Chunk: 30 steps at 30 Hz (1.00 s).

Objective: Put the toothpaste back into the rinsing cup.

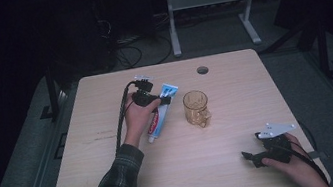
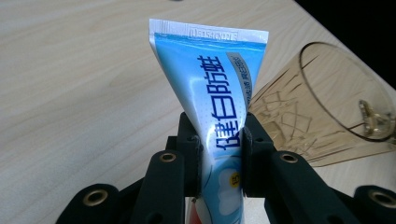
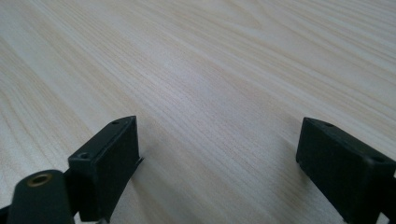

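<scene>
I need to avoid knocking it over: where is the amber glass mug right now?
In the high view the amber glass mug stands mid-table, just right of the toothpaste tube clamped in the left gripper.

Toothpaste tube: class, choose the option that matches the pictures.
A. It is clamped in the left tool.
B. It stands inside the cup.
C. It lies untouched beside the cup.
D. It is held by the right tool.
A: the left tool's jaws press both sides of the tube, with the cup beside it.
</scene>
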Motion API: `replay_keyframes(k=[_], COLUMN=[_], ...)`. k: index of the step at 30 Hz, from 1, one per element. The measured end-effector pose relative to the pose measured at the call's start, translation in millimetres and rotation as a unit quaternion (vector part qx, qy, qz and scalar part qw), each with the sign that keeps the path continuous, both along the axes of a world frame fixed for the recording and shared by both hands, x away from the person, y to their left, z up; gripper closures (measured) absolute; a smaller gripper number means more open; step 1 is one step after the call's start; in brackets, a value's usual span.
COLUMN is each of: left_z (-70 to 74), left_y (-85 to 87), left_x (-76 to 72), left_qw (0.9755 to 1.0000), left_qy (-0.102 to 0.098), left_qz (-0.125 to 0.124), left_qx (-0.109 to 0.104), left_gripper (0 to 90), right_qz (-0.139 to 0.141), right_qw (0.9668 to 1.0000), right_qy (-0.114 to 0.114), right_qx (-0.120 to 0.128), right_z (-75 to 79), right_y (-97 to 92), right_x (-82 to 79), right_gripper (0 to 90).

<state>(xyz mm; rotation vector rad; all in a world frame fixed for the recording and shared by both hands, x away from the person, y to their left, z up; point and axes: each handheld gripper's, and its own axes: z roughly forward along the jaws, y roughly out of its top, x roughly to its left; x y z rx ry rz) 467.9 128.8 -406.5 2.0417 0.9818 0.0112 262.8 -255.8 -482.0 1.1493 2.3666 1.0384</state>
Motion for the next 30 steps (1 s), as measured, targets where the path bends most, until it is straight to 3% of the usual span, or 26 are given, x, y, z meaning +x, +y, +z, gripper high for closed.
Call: replay_keyframes(k=[11,14,20,22,27,30], left_z=[18.5,24.5,32.7,34.1,39.7,41.8], left_y=[10.6,14.2,17.0,17.6,20.0,20.5], left_x=[-9.4,-12.7,-17.9,-18.7,-22.3,-23.4], left_qw=[0.9984,0.9963,0.9928,0.9921,0.9875,0.9863], left_qy=[-0.042,-0.059,-0.081,-0.083,-0.1,-0.104], left_qz=[-0.01,-0.019,-0.037,-0.04,-0.054,-0.057], left_qx=[-0.037,-0.059,-0.08,-0.085,-0.11,-0.115], left_gripper=[73.2,73.1,73.0,72.9,72.9,72.9], right_qz=[0.0,0.0,0.0,0.0,0.0,0.0], right_qw=[1.0,1.0,1.0,1.0,1.0,1.0], right_qy=[0.0,0.0,0.0,0.0,0.0,0.0], right_qx=[0.0,0.0,0.0,0.0,0.0,0.0], right_z=[0.0,0.0,0.0,0.0,0.0,0.1], right_y=[0.0,0.0,0.0,0.0,0.0,0.0], right_x=[0.0,0.0,0.0,0.0,0.0,0.0], right_gripper=[12.3,12.3,12.3,12.3,12.4,12.4])
